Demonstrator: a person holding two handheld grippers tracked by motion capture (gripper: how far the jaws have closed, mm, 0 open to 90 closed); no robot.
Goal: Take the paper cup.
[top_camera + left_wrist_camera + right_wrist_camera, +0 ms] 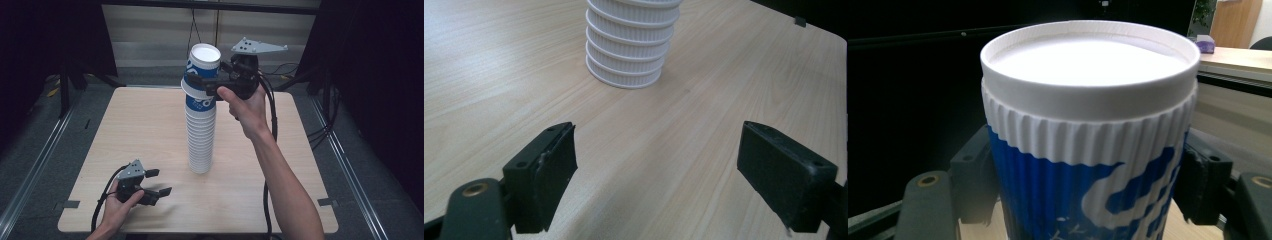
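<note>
A tall stack of upturned ribbed paper cups [201,140] stands in the middle of the wooden table [145,120]. Its topmost cup [203,62] is blue and white, base up, and sits slightly raised over another blue cup. My right gripper [206,80] is shut on that top cup from the right; in the right gripper view the top cup [1088,150] sits between both black pads [973,175]. My left gripper [161,182] rests low near the table's front left, open and holding nothing. In the left gripper view the stack's base [629,55] lies beyond the open left gripper [656,135].
Bare tabletop surrounds the stack on all sides. Black cables [270,115] trail from the right gripper along the forearm. Small dark tape marks [67,204] sit at the table's front corners. Metal floor rails [35,165] run along both sides of the table.
</note>
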